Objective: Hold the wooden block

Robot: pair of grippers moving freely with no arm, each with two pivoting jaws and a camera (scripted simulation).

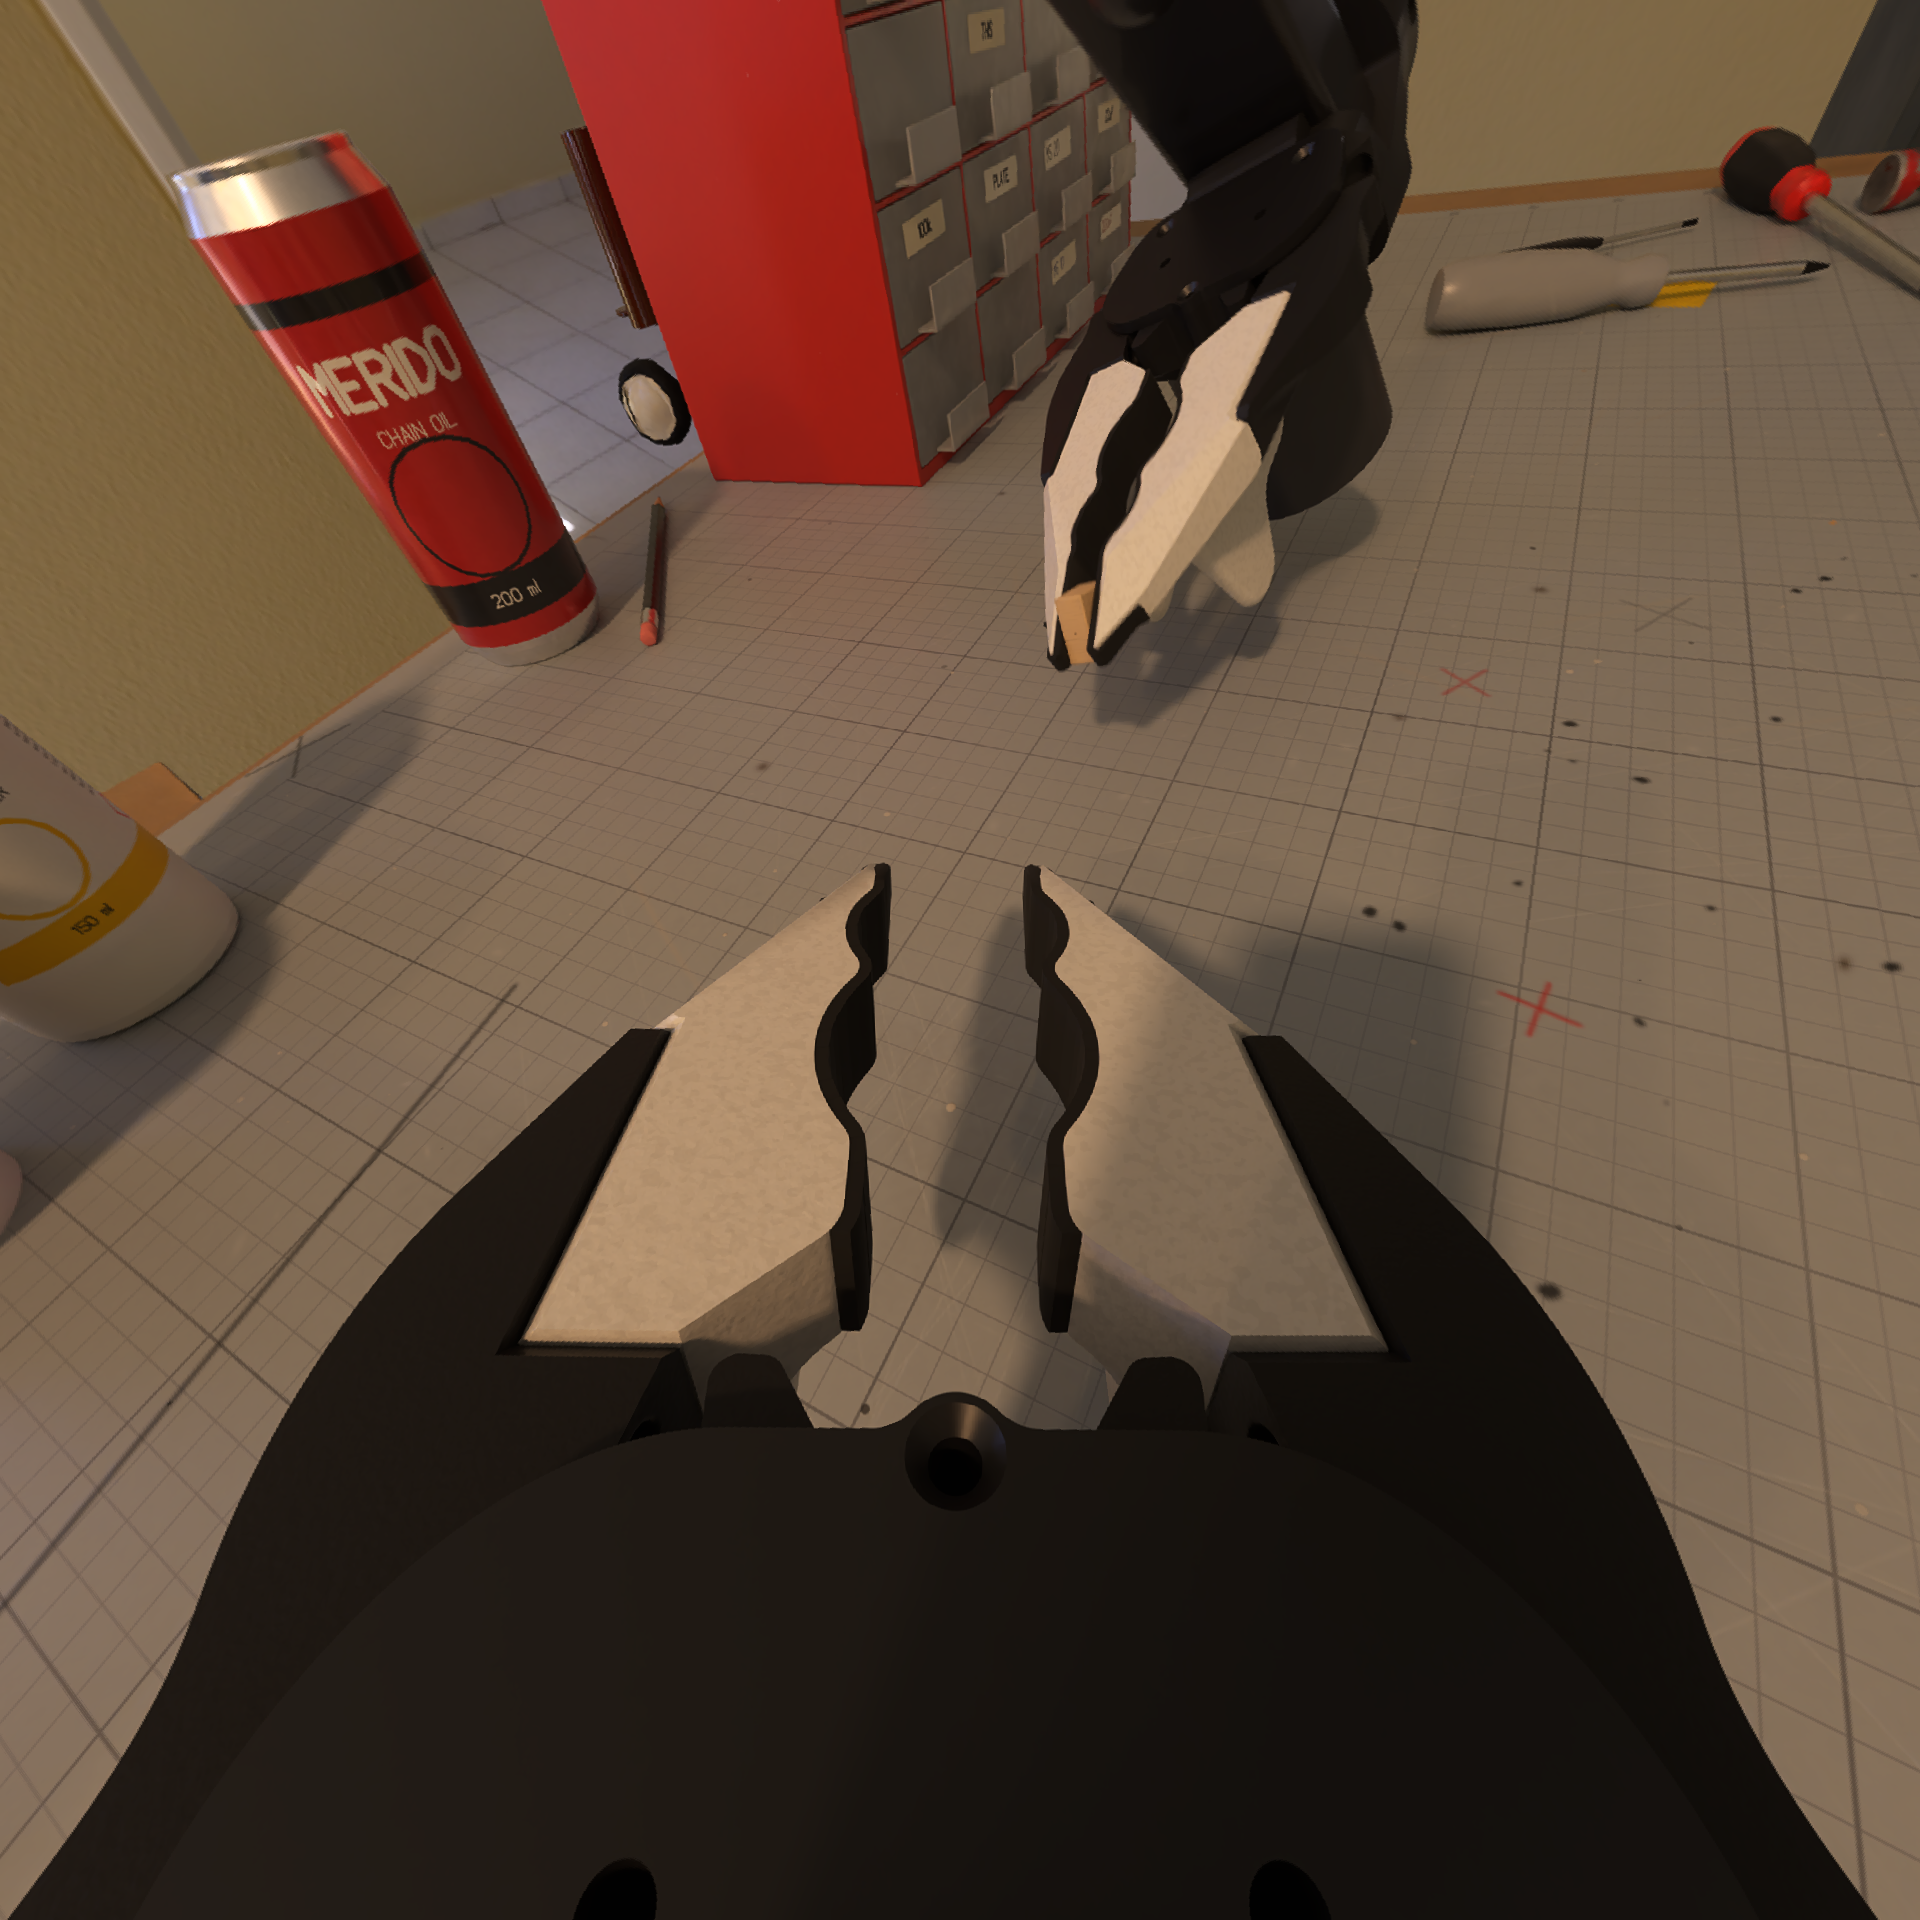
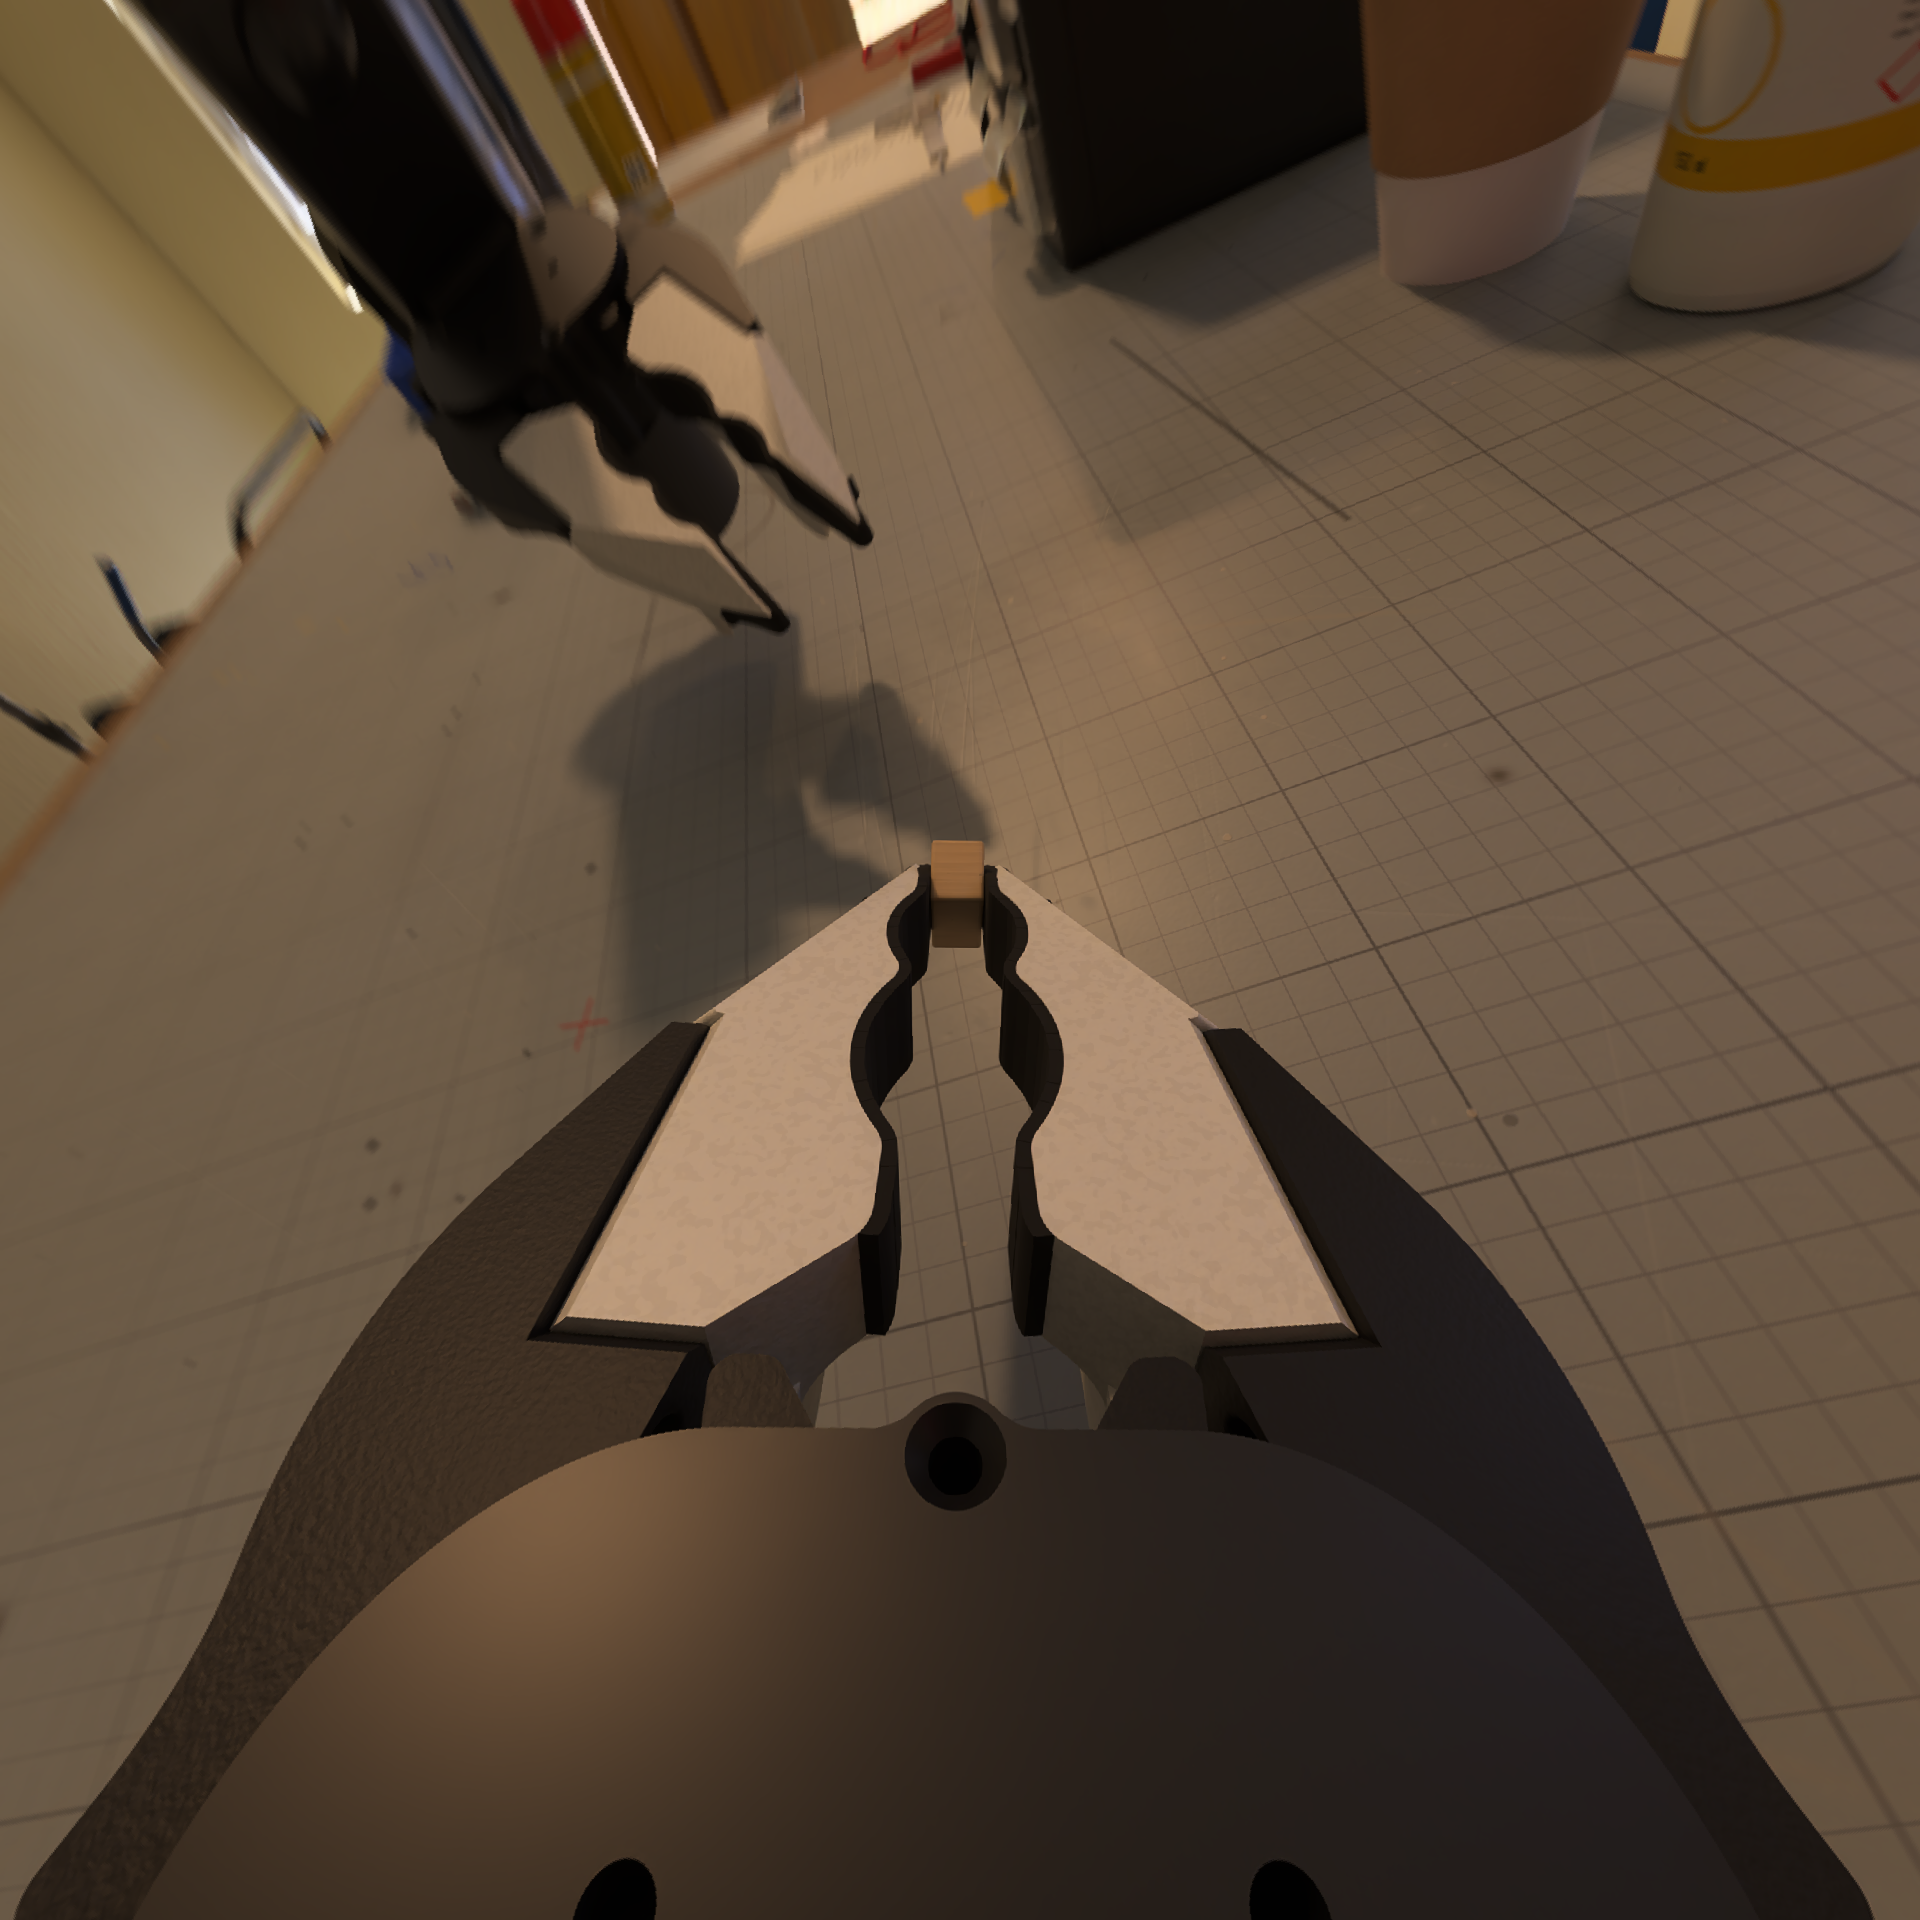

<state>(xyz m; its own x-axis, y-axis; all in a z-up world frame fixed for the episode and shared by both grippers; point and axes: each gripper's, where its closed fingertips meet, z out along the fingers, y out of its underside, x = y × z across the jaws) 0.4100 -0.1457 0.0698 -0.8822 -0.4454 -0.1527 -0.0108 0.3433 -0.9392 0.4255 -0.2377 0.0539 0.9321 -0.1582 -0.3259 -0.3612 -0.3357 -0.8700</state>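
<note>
The wooden block (image 2: 956, 891) is a small tan cube pinched between the tips of my right gripper (image 2: 956, 878), held above the grey cutting mat (image 2: 1351, 831). In the left wrist view the right gripper (image 1: 1077, 646) hangs ahead, tilted down, with the wooden block (image 1: 1075, 621) at its tips, just above the mat. My left gripper (image 1: 956, 878) is open and empty, its jaws a little apart, over the mat (image 1: 727, 779) nearer the front. It shows in the right wrist view (image 2: 821, 577) at upper left, apart from the block.
A red can (image 1: 400, 416) and a pencil (image 1: 652, 571) stand at the left. A red drawer cabinet (image 1: 831, 229) is behind. A white bottle (image 1: 83, 914) is at the left edge. Screwdrivers (image 1: 1610, 286) lie at the right. A cup (image 2: 1486, 145) and bottle (image 2: 1787, 156) stand beyond.
</note>
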